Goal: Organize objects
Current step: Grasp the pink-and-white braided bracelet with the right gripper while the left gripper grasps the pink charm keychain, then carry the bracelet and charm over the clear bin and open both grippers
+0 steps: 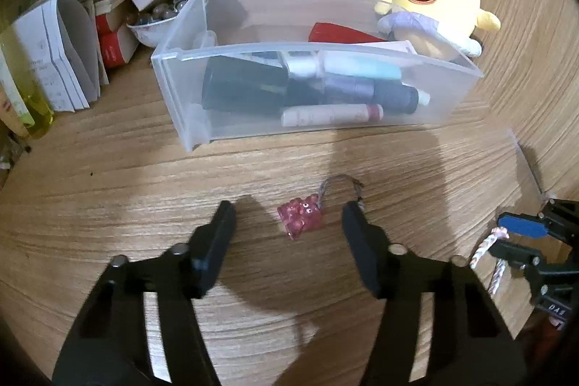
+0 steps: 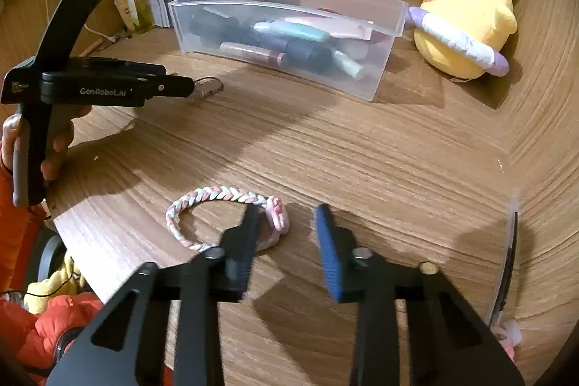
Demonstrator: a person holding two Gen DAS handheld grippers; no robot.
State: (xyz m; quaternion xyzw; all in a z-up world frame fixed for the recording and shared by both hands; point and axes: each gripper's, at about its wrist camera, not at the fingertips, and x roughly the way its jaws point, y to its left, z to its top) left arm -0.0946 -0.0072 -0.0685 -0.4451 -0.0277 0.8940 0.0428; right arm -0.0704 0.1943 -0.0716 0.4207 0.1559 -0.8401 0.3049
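A small red translucent charm [image 1: 300,217] on a wire ring lies on the wooden table, midway between the fingers of my left gripper [image 1: 288,216]. Neither pad touches it, so that gripper is open. In the right wrist view the left gripper [image 2: 188,85] is side-on with the wire ring [image 2: 209,86] at its tip. A braided pastel bracelet [image 2: 213,197] lies under my right gripper [image 2: 286,217]. Its pink knot [image 2: 278,215] sits between the fingers against the black one. A gap shows before the blue pad [image 2: 327,241]. The clear plastic bin [image 1: 362,53] holds tubes and bottles.
A yellow plush chick [image 1: 439,11] with rabbit ears leans at the bin's right end. Papers, red boxes and a bowl of beads [image 1: 155,20] crowd the far left. A person's hand [image 2: 54,151] holds the left gripper. A wooden wall rises on the right.
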